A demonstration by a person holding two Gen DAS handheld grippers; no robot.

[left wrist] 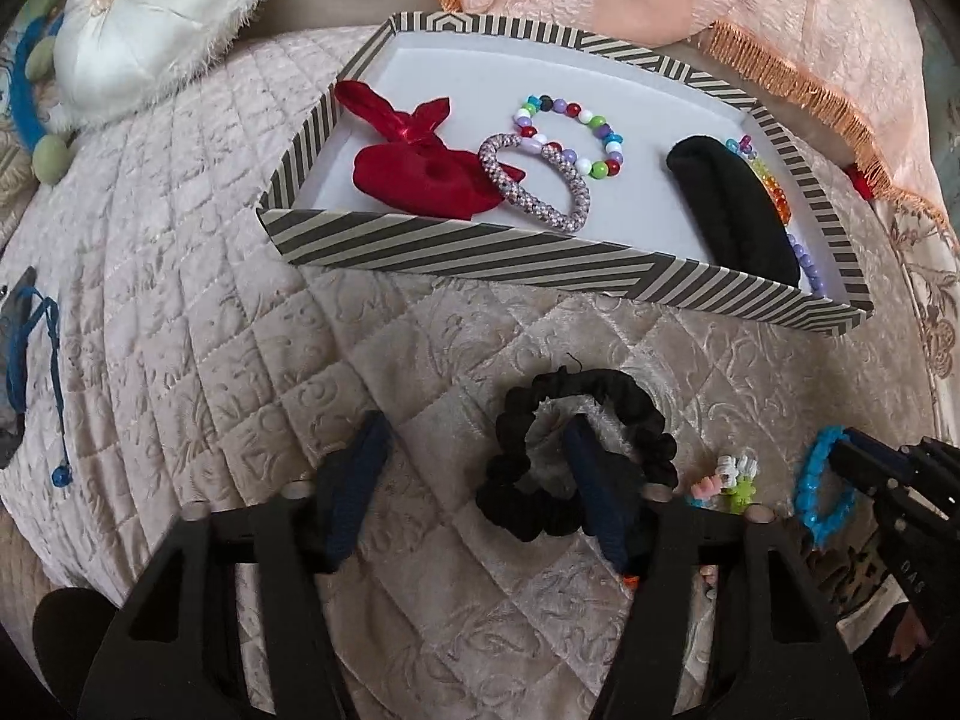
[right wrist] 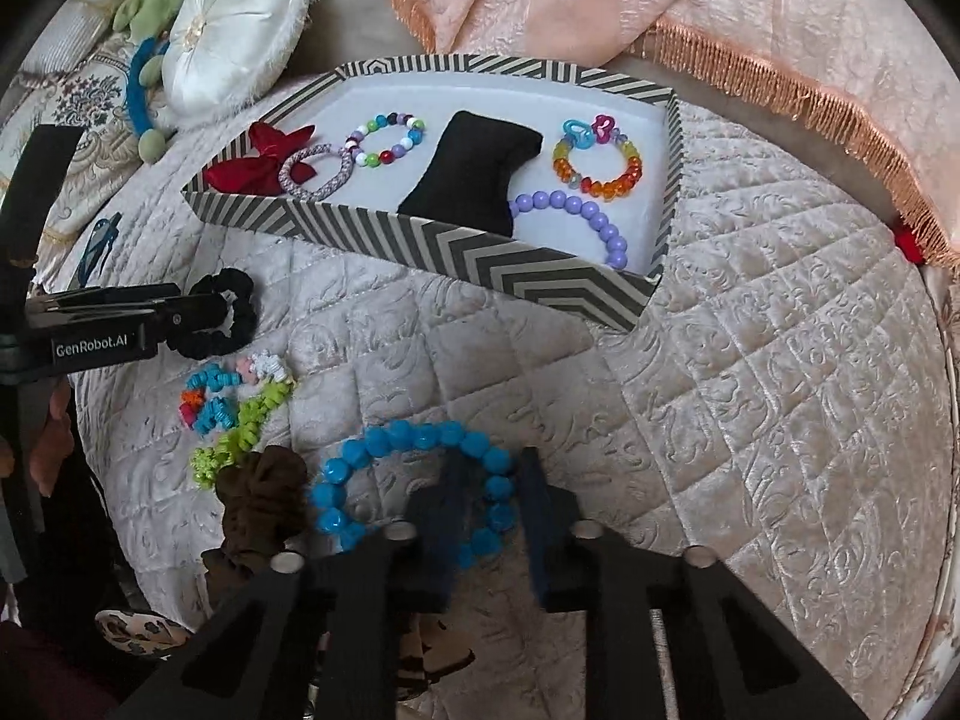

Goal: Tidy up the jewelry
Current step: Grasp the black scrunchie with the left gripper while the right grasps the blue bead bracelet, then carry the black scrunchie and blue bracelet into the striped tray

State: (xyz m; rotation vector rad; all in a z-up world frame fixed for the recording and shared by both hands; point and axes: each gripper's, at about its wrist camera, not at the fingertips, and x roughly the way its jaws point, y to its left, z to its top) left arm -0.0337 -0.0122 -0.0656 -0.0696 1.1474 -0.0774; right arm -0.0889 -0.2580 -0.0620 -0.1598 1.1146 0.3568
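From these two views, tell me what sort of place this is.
Probably a bedroom at home: a quilted bedspread covers the surface, a round satin cushion and a fringed peach cover sit behind the striped tray.

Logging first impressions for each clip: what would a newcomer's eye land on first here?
The striped cardboard tray on the quilted beige bedspread, holding a black cushion amid beaded bracelets and a red fabric bow. Nearer, the right gripper straddles a bright blue beaded bracelet, while one finger of the open left gripper sits inside a black scrunchie.
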